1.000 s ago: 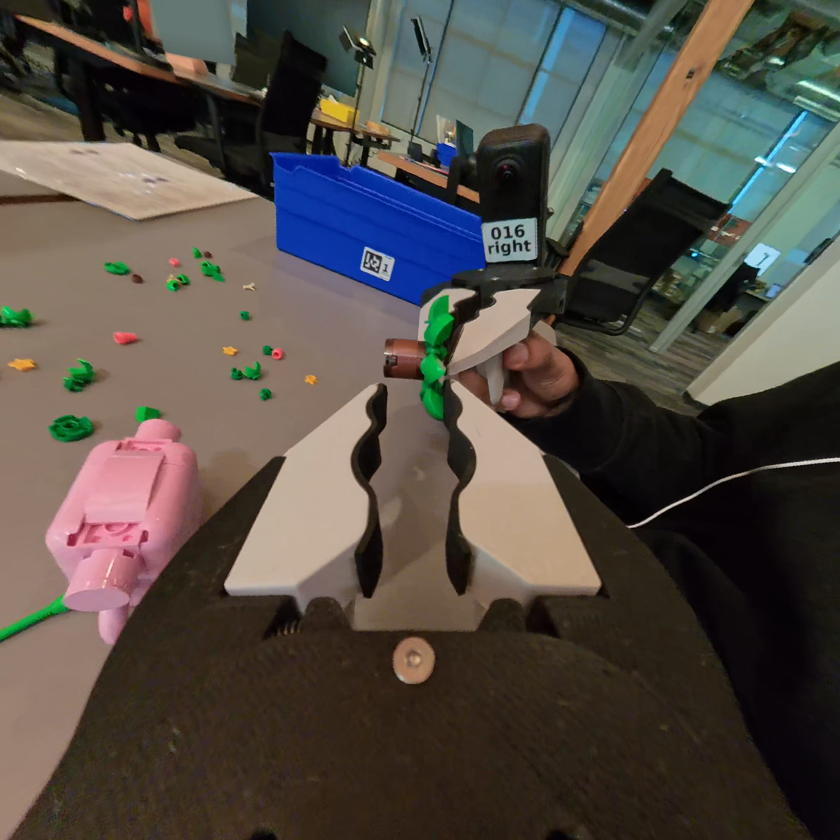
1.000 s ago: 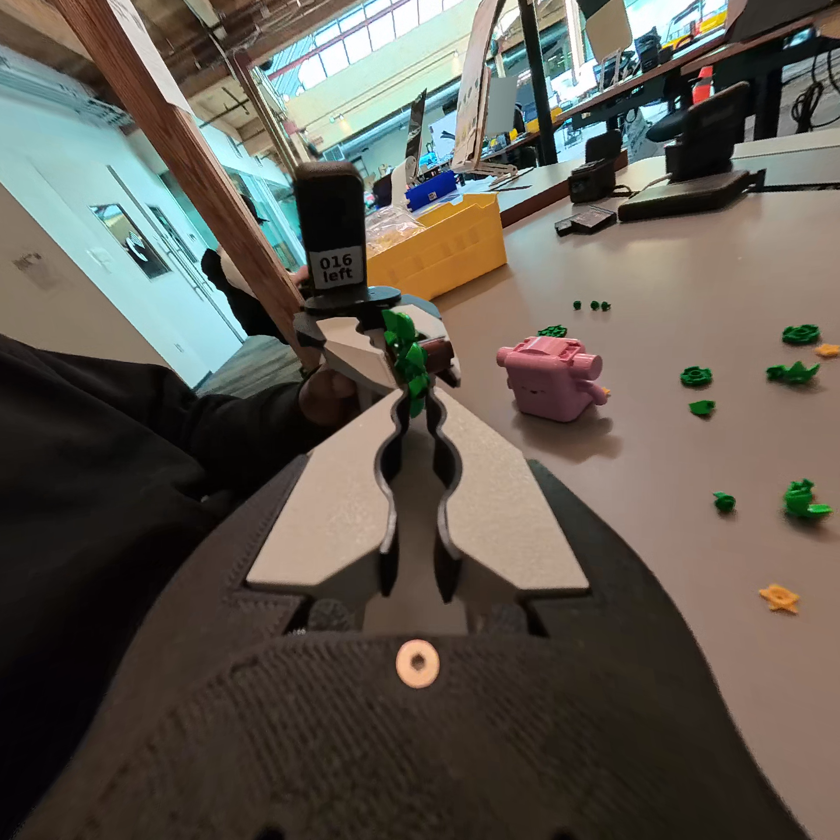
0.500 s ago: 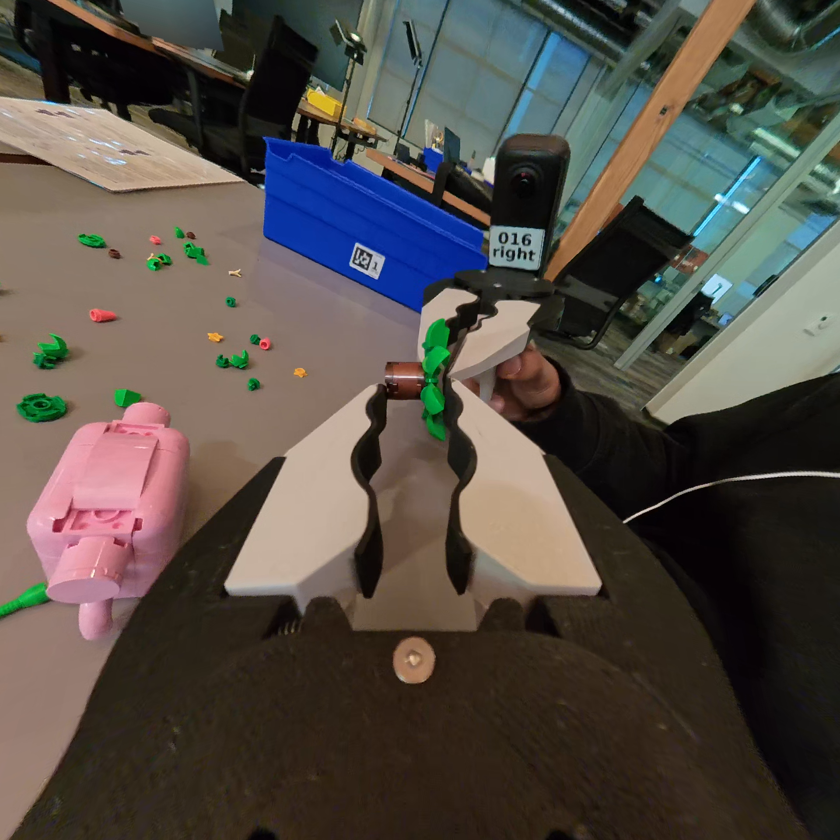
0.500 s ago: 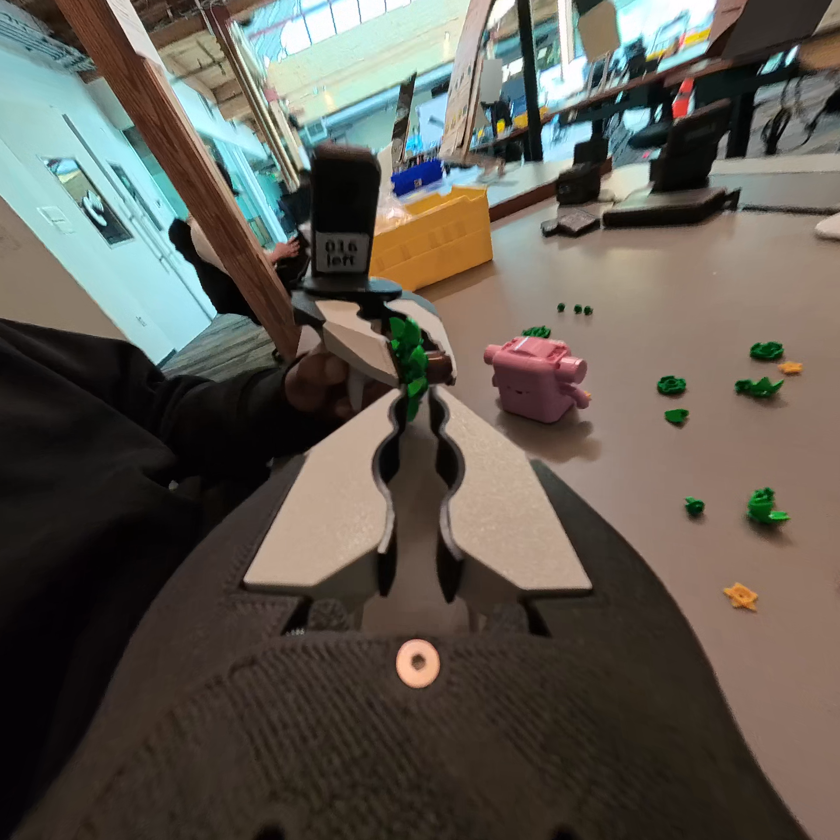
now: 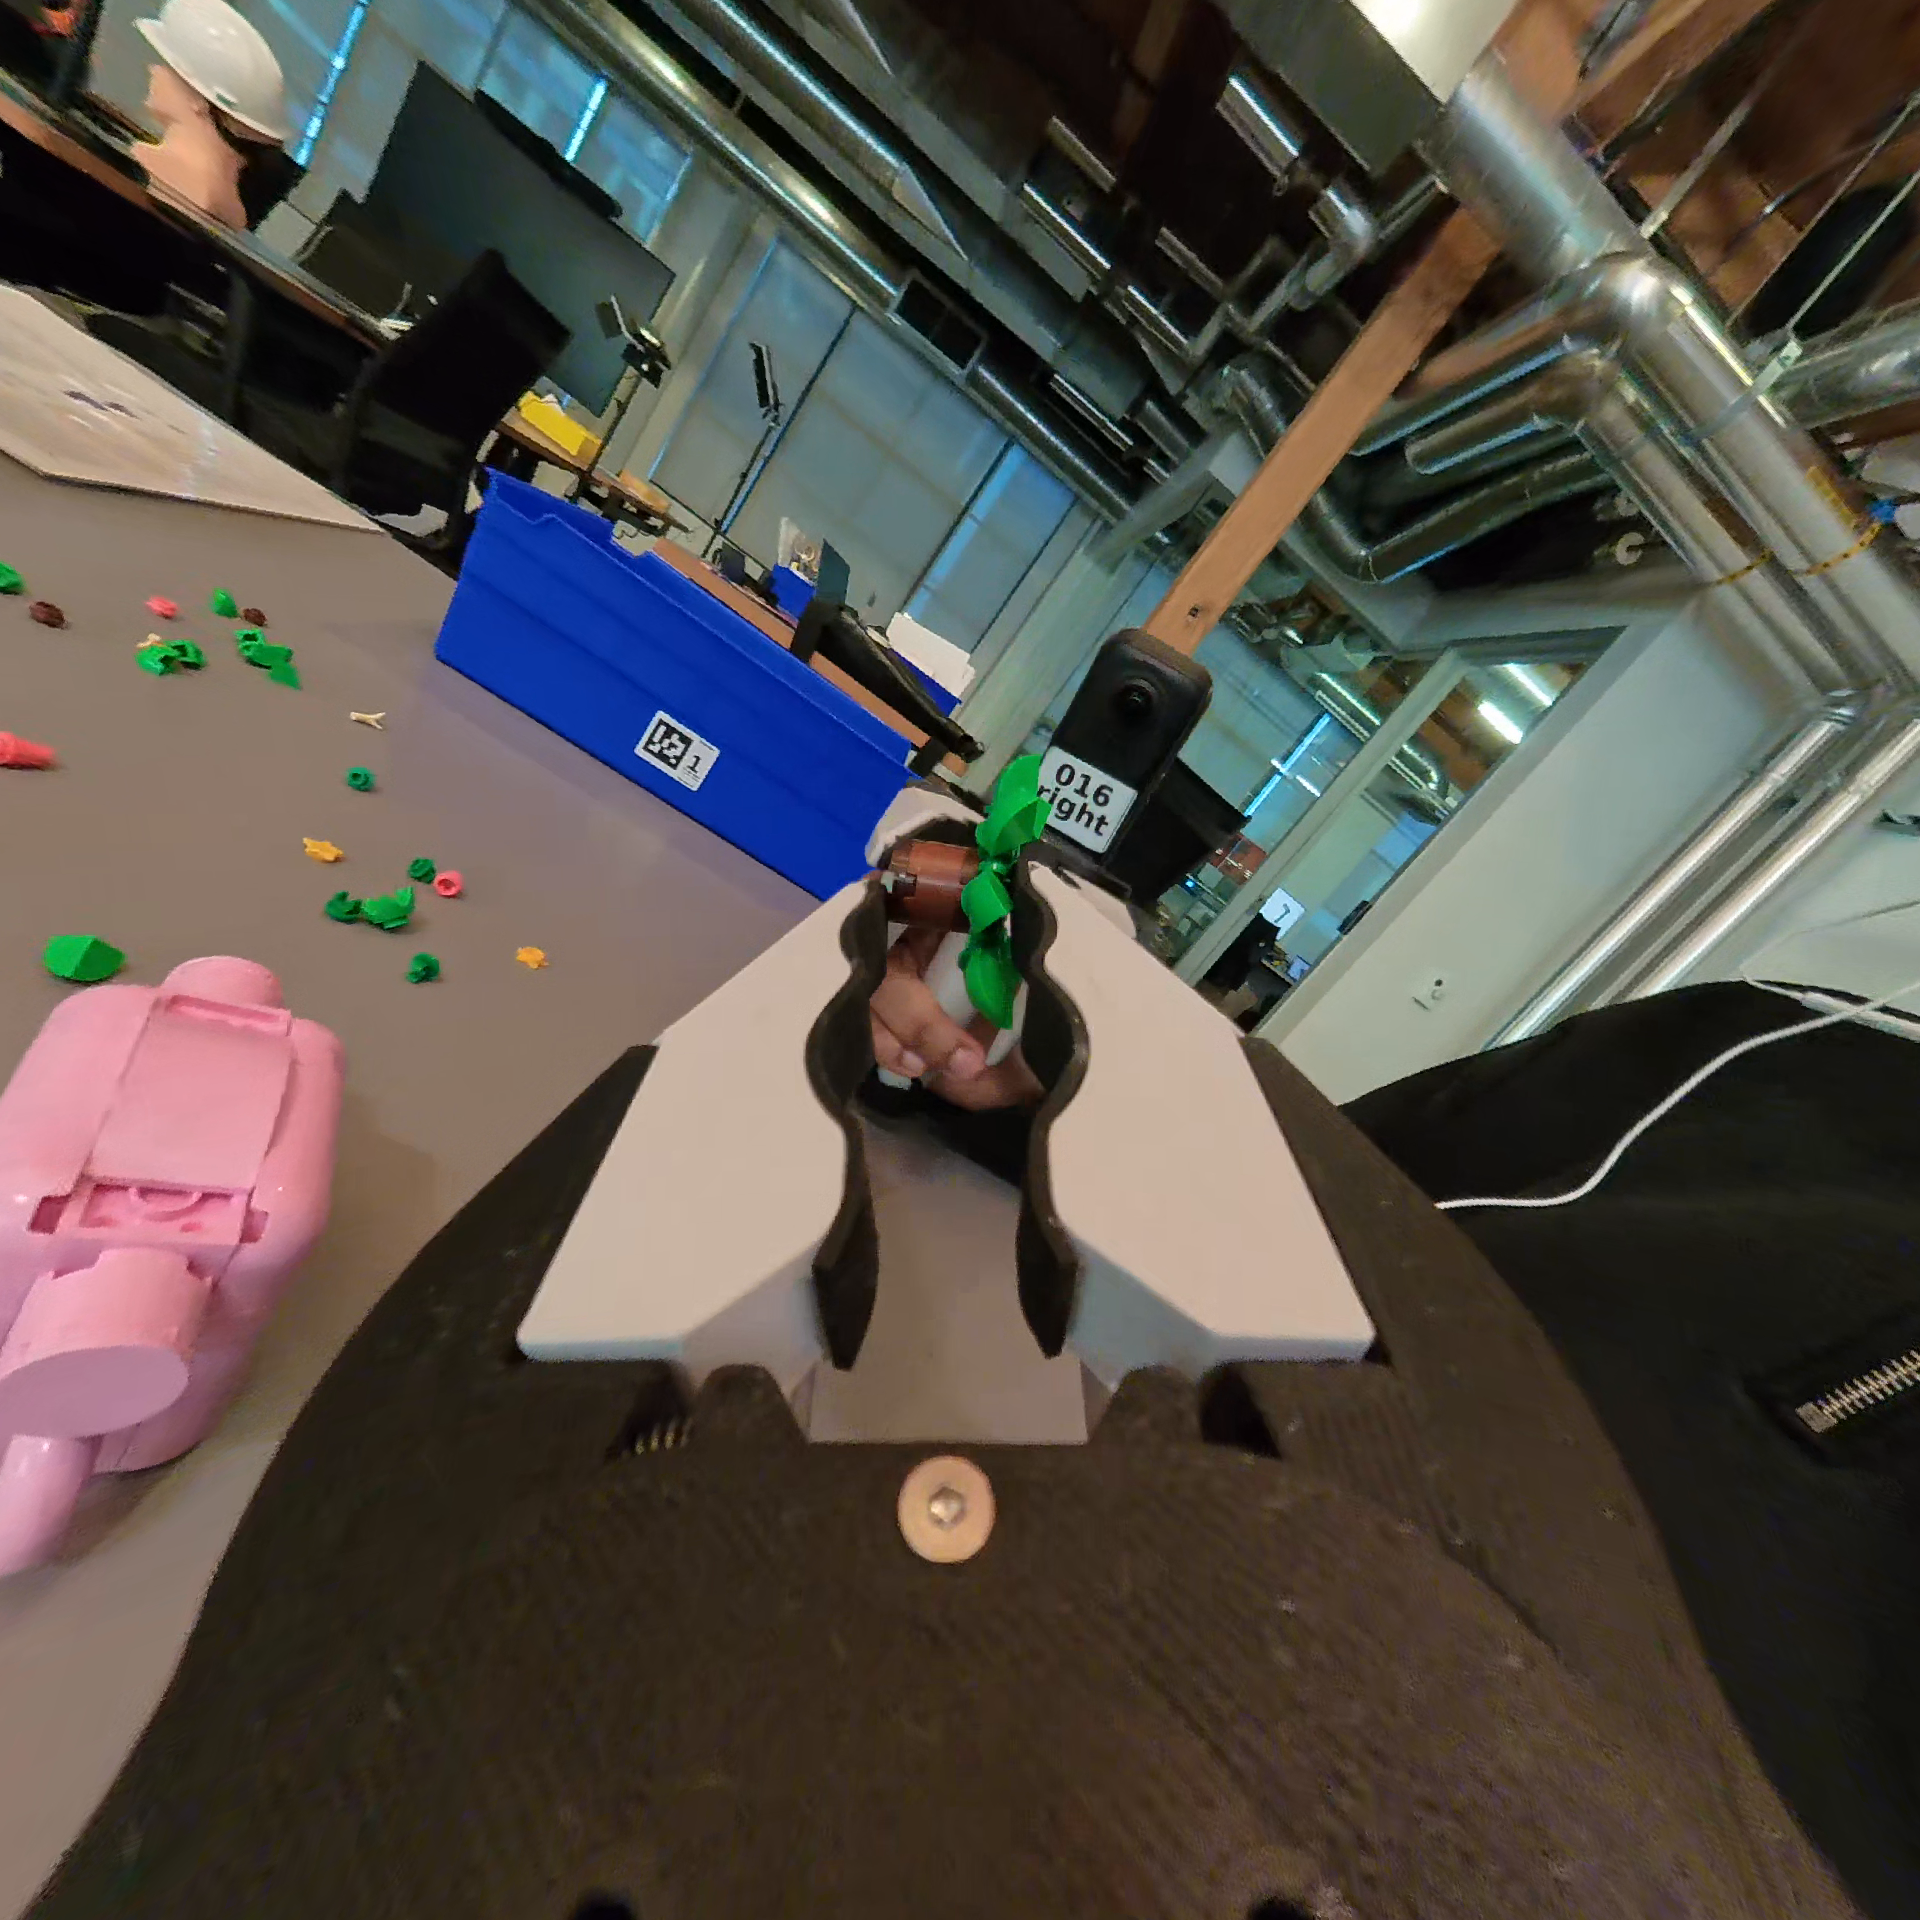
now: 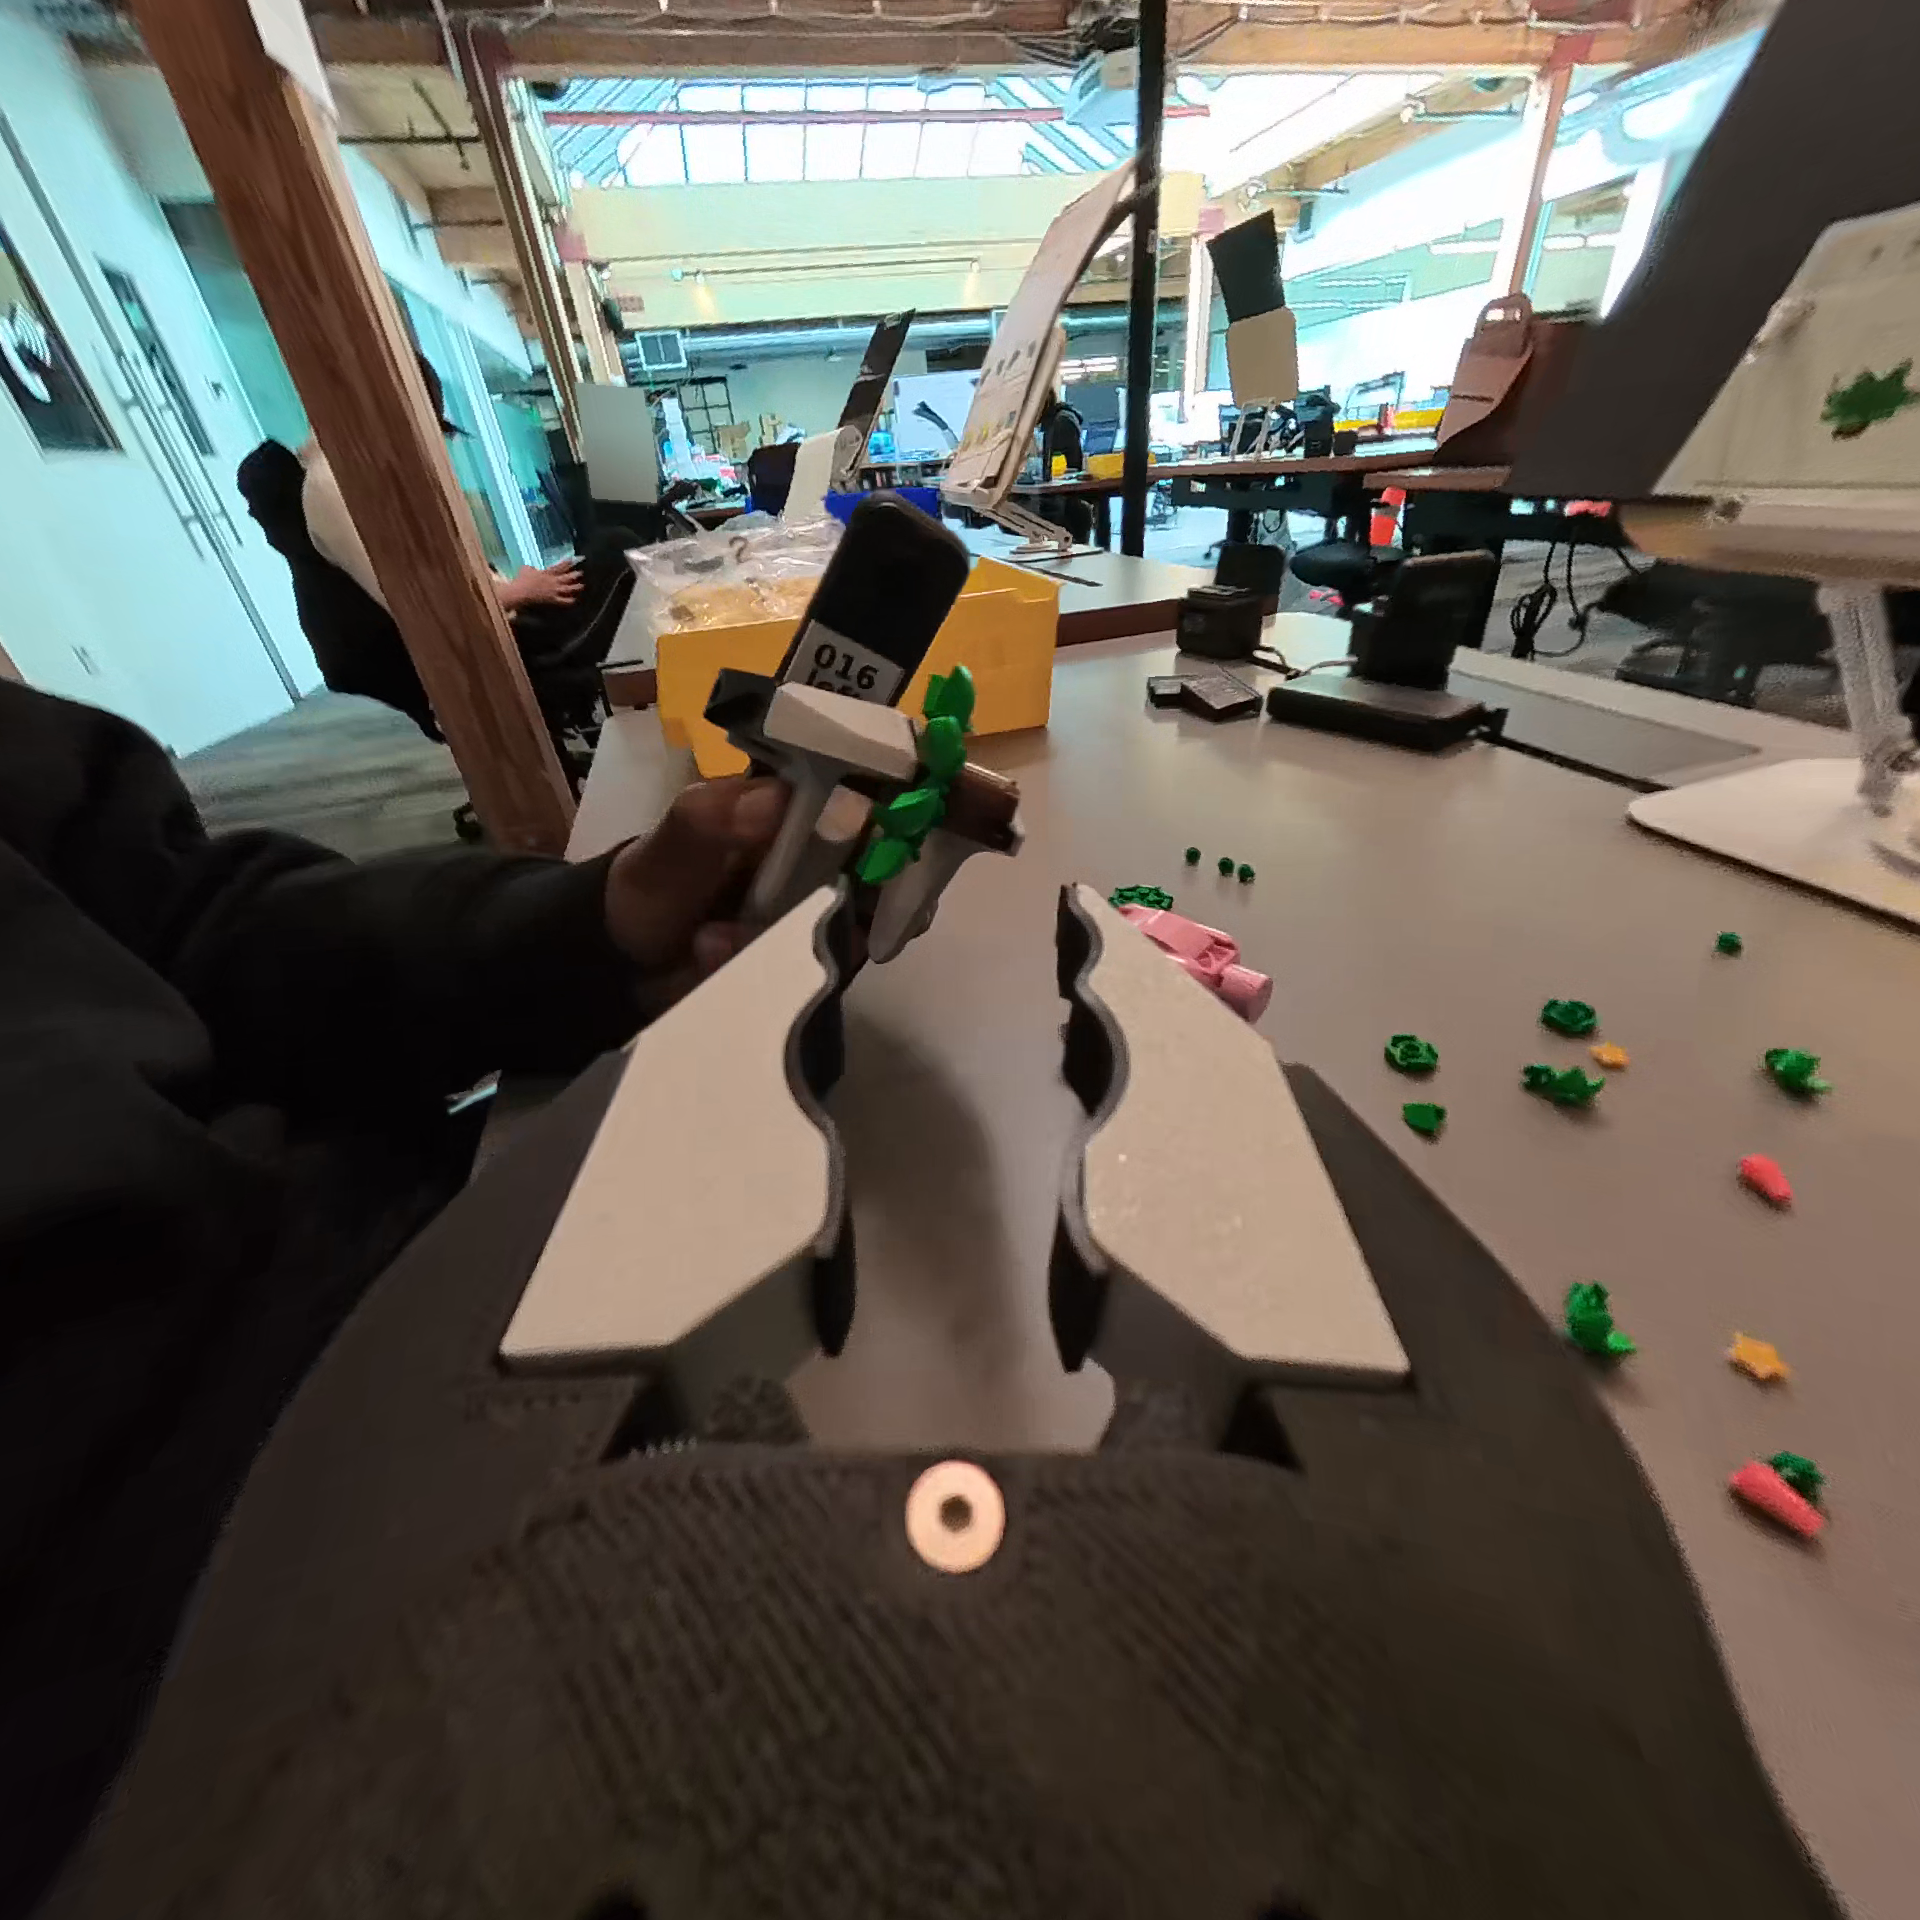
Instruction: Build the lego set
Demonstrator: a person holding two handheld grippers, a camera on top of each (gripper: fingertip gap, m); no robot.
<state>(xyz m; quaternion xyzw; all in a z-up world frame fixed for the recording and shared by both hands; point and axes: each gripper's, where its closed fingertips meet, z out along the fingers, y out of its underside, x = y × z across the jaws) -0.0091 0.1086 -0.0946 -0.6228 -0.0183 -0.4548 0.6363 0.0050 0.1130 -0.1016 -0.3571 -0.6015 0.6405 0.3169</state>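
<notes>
A small build of green leaves (image 5: 989,902) on a brown cylinder (image 5: 928,871) sits between the tips of my left gripper (image 5: 945,896), which is shut on it and holds it above the grey table. In the right wrist view the same green-and-brown piece (image 6: 920,774) shows in the left gripper (image 6: 914,805), held in a hand. My right gripper (image 6: 951,906) is open and empty, its tips just below and short of the piece. A pink block assembly (image 5: 166,1143) lies on the table to the left, and it also shows in the right wrist view (image 6: 1195,948).
Loose green, pink and yellow bits (image 5: 374,906) lie scattered over the table, also on the right (image 6: 1558,1083). A blue bin (image 5: 623,665) stands behind, a yellow bin (image 6: 1003,644) at the far edge. Black devices (image 6: 1382,709) and a white stand base (image 6: 1787,826) lie farther back.
My right gripper has opened, let go of the leaf piece and drawn back. The left gripper now holds the piece and has tilted upward.
</notes>
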